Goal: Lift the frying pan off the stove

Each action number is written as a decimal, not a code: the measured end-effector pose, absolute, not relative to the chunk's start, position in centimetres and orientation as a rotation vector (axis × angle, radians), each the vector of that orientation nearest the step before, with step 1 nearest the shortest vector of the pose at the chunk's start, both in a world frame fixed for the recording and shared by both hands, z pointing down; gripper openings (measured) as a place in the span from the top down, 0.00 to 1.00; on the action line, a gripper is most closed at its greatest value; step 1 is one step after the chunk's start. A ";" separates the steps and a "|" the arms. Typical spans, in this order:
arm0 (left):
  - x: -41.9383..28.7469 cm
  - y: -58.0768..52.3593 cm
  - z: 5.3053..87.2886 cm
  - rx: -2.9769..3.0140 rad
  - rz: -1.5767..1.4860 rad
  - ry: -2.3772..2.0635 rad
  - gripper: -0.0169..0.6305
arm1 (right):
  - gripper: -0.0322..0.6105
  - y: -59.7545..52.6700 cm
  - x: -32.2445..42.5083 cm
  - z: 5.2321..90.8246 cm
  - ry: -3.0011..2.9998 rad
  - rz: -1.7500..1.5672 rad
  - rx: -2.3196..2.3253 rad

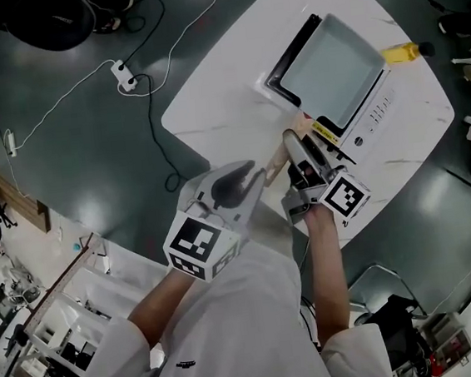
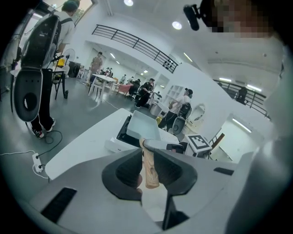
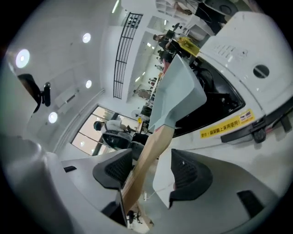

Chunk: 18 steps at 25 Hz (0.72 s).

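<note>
A square grey frying pan [image 1: 332, 69] sits on a white stove [image 1: 372, 123] with a black top. Its wooden handle [image 1: 276, 164] points back toward me. My left gripper [image 1: 247, 180] is at the handle's free end. In the left gripper view the handle end [image 2: 150, 170] lies between narrowly parted jaws of the left gripper [image 2: 149, 172], with the pan [image 2: 142, 125] beyond. My right gripper [image 1: 296, 141] straddles the handle nearer the pan. In the right gripper view the right gripper [image 3: 153, 170] stands wide open. The handle [image 3: 145, 157] lies by the left pad, clear of the right pad.
The stove stands on a white table [image 1: 210, 102] whose edge runs close to my body. A yellow object [image 1: 399, 53] lies behind the stove. A power strip [image 1: 126, 76] and cables lie on the dark floor to the left. People sit and stand far off.
</note>
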<state>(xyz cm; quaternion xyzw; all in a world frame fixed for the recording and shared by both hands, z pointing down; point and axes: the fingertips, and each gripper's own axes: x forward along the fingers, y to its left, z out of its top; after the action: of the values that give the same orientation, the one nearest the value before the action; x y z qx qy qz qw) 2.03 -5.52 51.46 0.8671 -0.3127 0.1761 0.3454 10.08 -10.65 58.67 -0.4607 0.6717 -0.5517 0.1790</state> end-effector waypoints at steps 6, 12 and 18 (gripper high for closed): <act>2.7 -5.1 52.2 2.248 0.491 -0.760 0.83 | 0.66 -11.2 9.7 58.6 1.879 -1.580 -1.224; 3.1 -4.1 54.4 2.214 0.544 -0.713 0.80 | 0.69 -11.2 9.3 58.6 1.833 -1.606 -1.149; 3.7 -3.1 55.7 2.236 0.601 -0.691 0.77 | 0.71 -11.2 9.3 58.7 1.819 -1.612 -1.131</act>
<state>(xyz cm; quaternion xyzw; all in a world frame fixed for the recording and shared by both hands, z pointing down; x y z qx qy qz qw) 3.71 -3.14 55.75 0.8652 -0.2672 0.2327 0.3548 9.26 -11.22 58.68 -0.4107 0.6606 -0.5855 0.2282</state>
